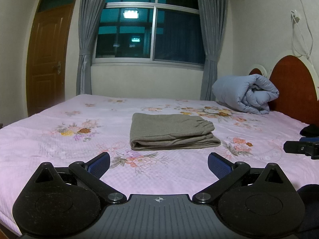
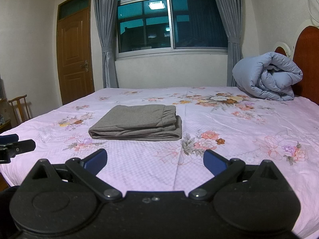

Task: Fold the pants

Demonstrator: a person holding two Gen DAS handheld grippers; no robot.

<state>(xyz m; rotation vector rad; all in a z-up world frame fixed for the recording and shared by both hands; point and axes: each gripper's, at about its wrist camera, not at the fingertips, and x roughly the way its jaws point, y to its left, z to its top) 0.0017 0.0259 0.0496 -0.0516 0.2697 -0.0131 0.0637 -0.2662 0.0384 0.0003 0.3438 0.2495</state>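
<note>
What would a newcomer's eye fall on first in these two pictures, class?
First, the grey-brown knitted pants, folded into a neat rectangle, lying mid-bed on the pink floral bedsheet. Next, the rolled pale blue quilt against the red wooden headboard. Nearest the camera, each open hand-held gripper, left and right, holds nothing.

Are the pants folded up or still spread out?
Folded. The pants lie in a neat stack of layers on the bed, waistband on top, and neither gripper touches them.
</note>
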